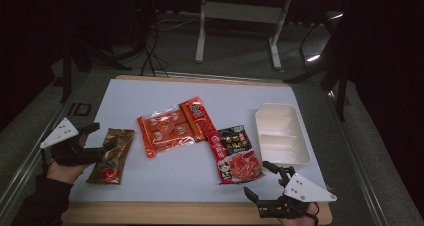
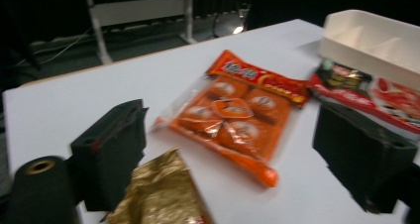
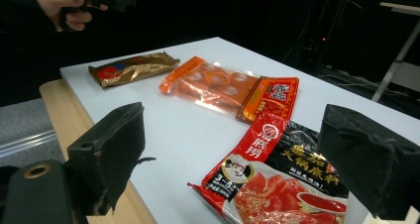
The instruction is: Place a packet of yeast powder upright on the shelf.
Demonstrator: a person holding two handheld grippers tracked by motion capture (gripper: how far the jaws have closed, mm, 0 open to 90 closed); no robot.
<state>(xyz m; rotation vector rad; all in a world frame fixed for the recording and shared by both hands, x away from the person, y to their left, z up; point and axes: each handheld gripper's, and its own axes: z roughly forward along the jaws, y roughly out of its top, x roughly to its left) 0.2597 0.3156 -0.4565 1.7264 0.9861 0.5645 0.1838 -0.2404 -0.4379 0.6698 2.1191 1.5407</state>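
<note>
The left gripper (image 1: 100,138), jaws released, is reaching for the gold packet (image 1: 111,156); the right gripper (image 1: 264,182) is waiting released; the tray (image 1: 281,158) is holding nothing yet.

High view looks down across the white table (image 1: 165,186); both gripper views sit low, sharing the orange snack pack (image 2: 233,120).

Gold pouch (image 1: 111,156): crinkled, glossy foil. Orange pack (image 1: 166,129): clear shiny plastic film. Red sachet (image 1: 236,154): glossy printed plastic. White tray (image 1: 281,134): smooth, matt, probably plastic. Table (image 1: 200,212): wood edge, matt white sheet.
</note>
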